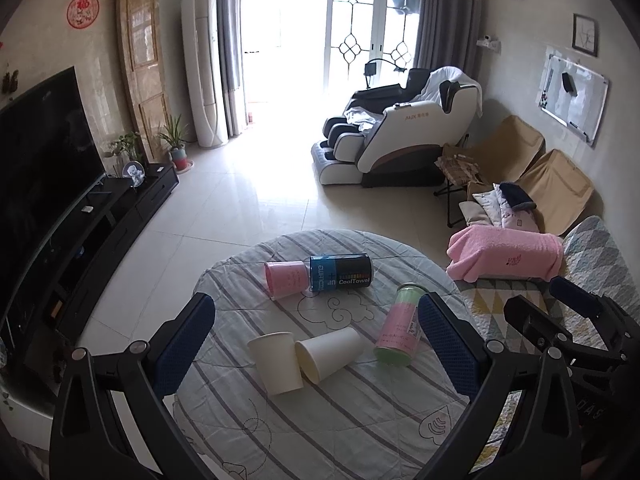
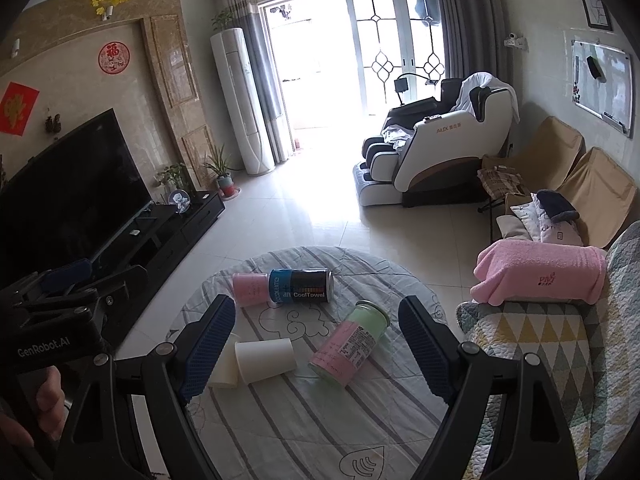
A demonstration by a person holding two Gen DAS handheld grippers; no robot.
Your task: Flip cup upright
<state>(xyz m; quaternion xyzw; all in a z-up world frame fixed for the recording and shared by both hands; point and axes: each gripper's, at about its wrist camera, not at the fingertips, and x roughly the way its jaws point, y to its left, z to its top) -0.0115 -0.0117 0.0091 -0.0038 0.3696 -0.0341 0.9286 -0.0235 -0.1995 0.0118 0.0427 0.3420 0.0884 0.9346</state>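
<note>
Paper cup (image 1: 330, 353) lies sideways between spread left gripper (image 1: 316, 344) fingers

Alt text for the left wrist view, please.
Open left hand-held gripper hovers over a round table where two white cups, a pink cup and two canisters lie tipped over.

Two paper cups (image 1: 304, 358) touching at table (image 1: 360, 420) front, canister (image 1: 398, 326) right, tin (image 1: 341, 273) behind w/ cup (image 1: 285, 280) left.
</note>
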